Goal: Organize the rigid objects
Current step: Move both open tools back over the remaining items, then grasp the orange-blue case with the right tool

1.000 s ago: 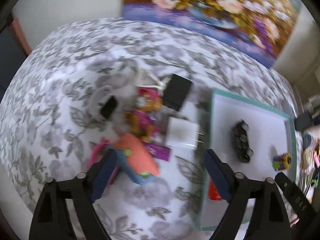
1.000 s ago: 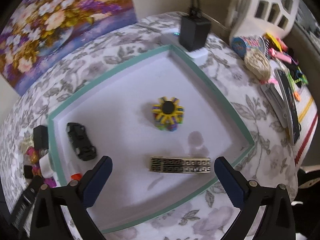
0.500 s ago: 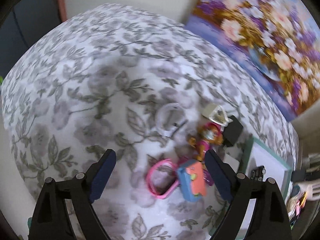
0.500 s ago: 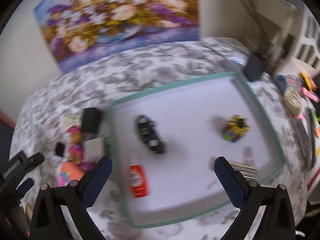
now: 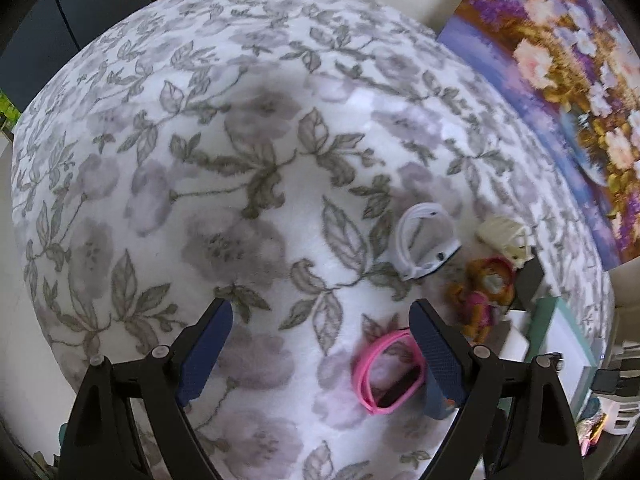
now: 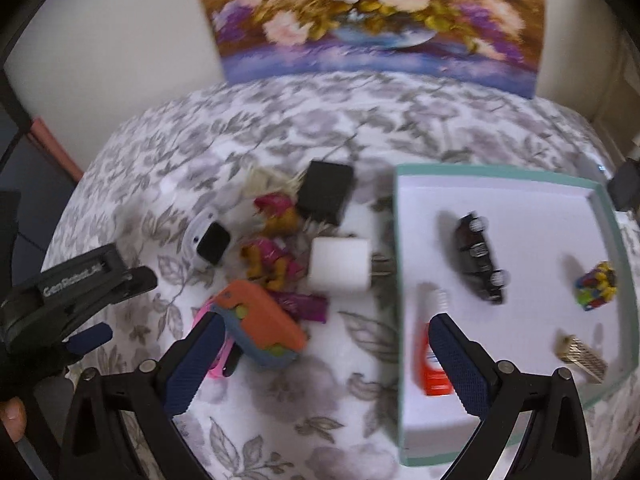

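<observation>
A teal-rimmed white tray holds a black toy car, a red-and-white tube, a multicoloured wheel toy and a gold comb-like piece. Left of it lie an orange-and-blue toy, a white charger, a black box, a doll, a white-strap watch and a pink band. My right gripper is open and empty above the cloth by the tray's left rim. My left gripper is open and empty over bare cloth, its right finger beside the pink band.
A floral painting leans on the wall behind the flowered cloth. A black adapter sits at the tray's far right corner. My left gripper's body shows at the left of the right wrist view.
My left gripper has swung left, away from the tray, onto bare cloth. My right gripper has moved left from over the tray to the tray's left rim and the loose objects.
</observation>
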{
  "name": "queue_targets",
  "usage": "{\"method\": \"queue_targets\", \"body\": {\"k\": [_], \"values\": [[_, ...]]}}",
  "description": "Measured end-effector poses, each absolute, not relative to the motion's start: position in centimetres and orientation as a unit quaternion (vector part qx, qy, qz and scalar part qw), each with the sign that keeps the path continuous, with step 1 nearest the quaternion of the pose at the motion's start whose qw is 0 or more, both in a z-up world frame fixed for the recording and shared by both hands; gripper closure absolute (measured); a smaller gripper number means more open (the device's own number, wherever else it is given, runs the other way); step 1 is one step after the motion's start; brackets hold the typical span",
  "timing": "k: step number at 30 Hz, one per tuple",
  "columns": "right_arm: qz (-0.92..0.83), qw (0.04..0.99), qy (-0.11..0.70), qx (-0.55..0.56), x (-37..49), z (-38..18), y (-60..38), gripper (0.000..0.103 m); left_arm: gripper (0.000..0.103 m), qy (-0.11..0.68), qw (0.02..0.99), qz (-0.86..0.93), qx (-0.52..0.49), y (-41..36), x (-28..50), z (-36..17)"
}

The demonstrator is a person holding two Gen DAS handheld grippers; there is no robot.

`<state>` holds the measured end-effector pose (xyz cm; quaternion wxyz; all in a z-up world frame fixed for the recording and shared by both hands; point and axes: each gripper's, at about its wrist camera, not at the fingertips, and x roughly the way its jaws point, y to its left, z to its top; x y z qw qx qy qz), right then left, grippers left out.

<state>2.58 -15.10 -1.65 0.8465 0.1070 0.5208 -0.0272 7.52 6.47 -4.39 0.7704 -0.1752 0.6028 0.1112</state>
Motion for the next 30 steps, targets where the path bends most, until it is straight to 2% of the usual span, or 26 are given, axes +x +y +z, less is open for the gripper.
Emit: {"method": "queue_targets", "body": {"k": [10,17,21,22,23,30], "values": [[-0.001,0.832,0.546,0.102,4.0,-4.8,-12.6,0.008,0.013,0.636,0.74,0.135,-0.171,7.5,8.6,-8.0],[0.012,0.82,0.559,0.122,4.9,-5.9,-12.1,0.024,0.013,0.634,0.742,0.135,-0.174,8.8,9.3,-8.0],[0.01,0.824,0.556,0.112,5.4,-6.0,-11.3,0.027,0.013,0.633,0.742,0.133,-0.176,9.9,9.6,-7.9],[0.01,0.825,0.554,0.11,5.4,-5.9,-11.2,0.033,0.013,0.634,0.742,0.132,-0.176,10.0,9.8,-7.8],[0.014,0.824,0.555,0.112,5.5,-6.0,-11.1,0.043,0.013,0.634,0.742,0.132,-0.176,9.9,9.6,-7.8],[0.015,0.818,0.559,0.133,5.3,-6.0,-12.0,0.051,0.013,0.633,0.744,0.123,-0.173,9.1,9.0,-6.9]]}}
